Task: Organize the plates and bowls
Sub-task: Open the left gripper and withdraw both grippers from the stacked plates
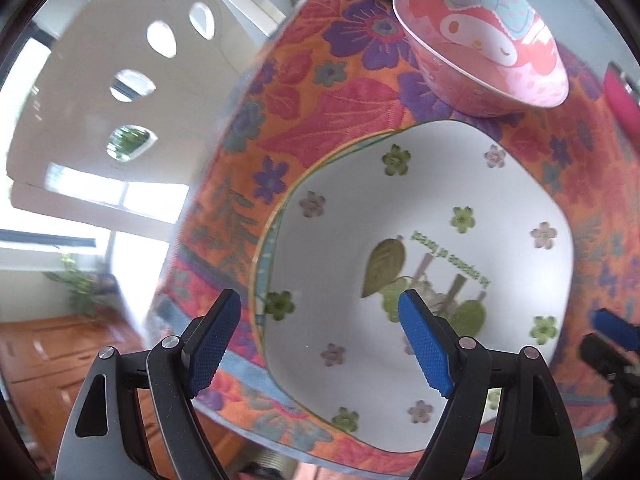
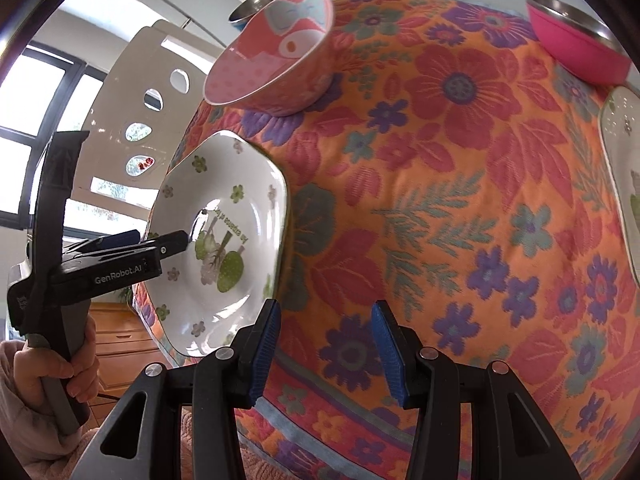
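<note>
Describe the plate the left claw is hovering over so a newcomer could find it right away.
Start at the table's orange floral cloth. Near its edge, just in front of the pink cartoon bowl, lies a white squarish plate. It alone shows small green and mauve flowers around a leaf drawing with text; the open left claw is above it.

White chair back (image 1: 132, 92) pierced with oval holes, beyond the claw's left finger. Dark-framed windows (image 2: 36, 92) behind it, bright daylight. Leafy plant (image 1: 78, 284) below the sill. Wooden drawers (image 2: 120, 336) low, left of the claw.
</note>
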`<state>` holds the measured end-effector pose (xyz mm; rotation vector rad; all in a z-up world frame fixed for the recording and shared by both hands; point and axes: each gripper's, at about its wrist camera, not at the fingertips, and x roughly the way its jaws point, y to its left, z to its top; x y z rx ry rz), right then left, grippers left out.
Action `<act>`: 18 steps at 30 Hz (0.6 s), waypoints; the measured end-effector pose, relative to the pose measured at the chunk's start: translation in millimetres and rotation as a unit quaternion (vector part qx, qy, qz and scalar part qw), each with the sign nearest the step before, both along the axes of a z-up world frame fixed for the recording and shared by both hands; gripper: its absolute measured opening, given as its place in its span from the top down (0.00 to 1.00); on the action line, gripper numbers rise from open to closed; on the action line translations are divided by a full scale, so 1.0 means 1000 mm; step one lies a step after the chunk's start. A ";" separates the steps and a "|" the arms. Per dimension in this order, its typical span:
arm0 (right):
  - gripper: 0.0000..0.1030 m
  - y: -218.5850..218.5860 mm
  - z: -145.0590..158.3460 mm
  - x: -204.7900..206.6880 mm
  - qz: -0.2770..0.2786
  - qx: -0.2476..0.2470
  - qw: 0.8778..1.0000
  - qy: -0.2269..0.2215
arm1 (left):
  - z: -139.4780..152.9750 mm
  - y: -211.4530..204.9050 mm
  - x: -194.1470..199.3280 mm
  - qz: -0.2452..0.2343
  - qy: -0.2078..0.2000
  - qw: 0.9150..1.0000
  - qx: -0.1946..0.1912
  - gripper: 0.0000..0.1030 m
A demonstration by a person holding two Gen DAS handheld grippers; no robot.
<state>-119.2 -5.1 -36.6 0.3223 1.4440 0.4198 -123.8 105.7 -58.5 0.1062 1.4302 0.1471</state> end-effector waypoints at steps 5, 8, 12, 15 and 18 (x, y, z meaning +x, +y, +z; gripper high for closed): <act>0.56 -0.024 0.000 -0.001 0.000 -0.002 1.000 -0.007 | 0.013 -0.021 -0.003 0.004 -0.005 1.000 0.007 0.22; 0.56 -0.041 0.000 0.000 0.013 -0.011 1.000 -0.010 | 0.019 -0.042 -0.004 -0.008 -0.002 1.000 0.026 0.22; 0.55 -0.065 0.001 0.002 0.054 -0.056 0.997 -0.029 | 0.018 -0.066 -0.004 -0.030 0.007 0.999 0.020 0.22; 0.55 -0.094 -0.002 0.006 0.054 -0.060 0.996 -0.027 | 0.020 -0.092 0.001 -0.038 0.019 0.999 0.001 0.22; 0.54 -0.126 -0.004 0.014 0.041 -0.065 0.997 -0.024 | 0.022 -0.123 0.008 -0.052 0.028 0.998 -0.015 0.22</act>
